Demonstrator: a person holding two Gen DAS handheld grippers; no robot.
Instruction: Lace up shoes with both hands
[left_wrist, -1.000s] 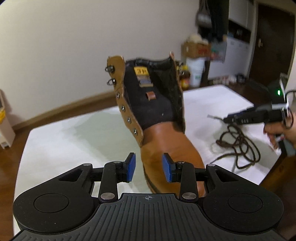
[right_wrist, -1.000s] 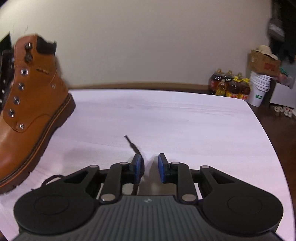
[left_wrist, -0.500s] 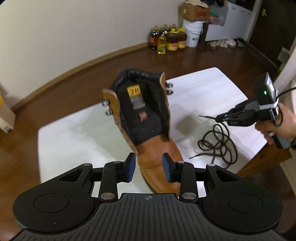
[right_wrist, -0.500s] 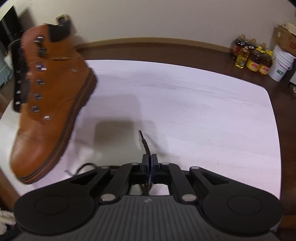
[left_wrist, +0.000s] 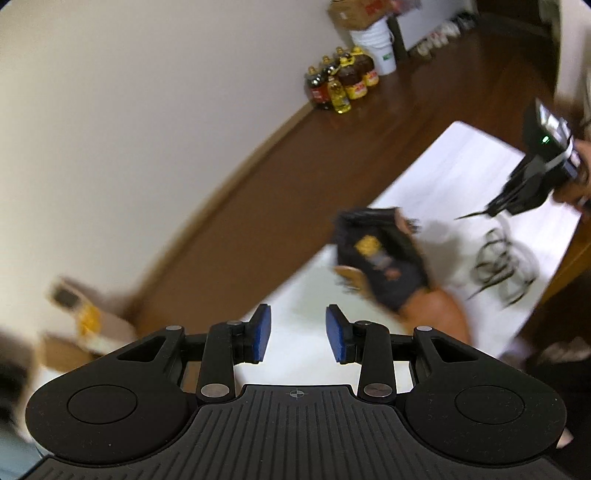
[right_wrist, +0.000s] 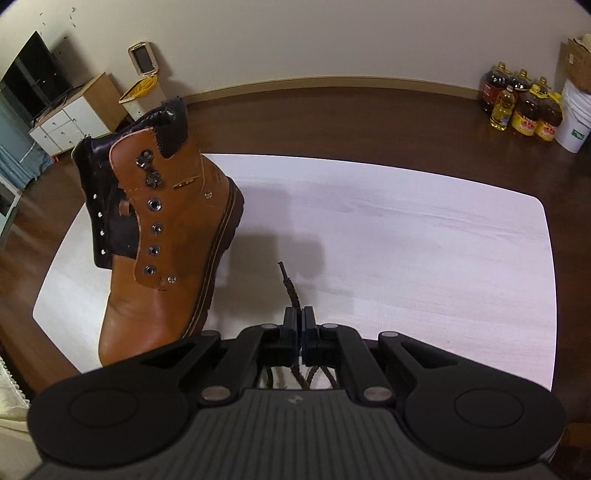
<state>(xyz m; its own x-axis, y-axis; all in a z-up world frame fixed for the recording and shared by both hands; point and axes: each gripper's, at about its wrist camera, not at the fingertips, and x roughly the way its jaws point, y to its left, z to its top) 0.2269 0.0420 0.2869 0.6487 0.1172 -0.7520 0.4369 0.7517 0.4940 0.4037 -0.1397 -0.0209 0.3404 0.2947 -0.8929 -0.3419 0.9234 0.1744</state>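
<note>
On white table: tan leather boot (right_wrist: 173, 266); right gripper (right_wrist: 299, 325) pinching braided brown lace (right_wrist: 290, 288); left gripper (left_wrist: 297, 334) spread, empty.

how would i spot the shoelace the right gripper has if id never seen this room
Find the white table and the tan boot standing on it. Beside the boot's toe, the right gripper is shut on a dark brown braided shoelace. Its stiff tip juts up past the fingers, and it is the only cord on the table.
</note>
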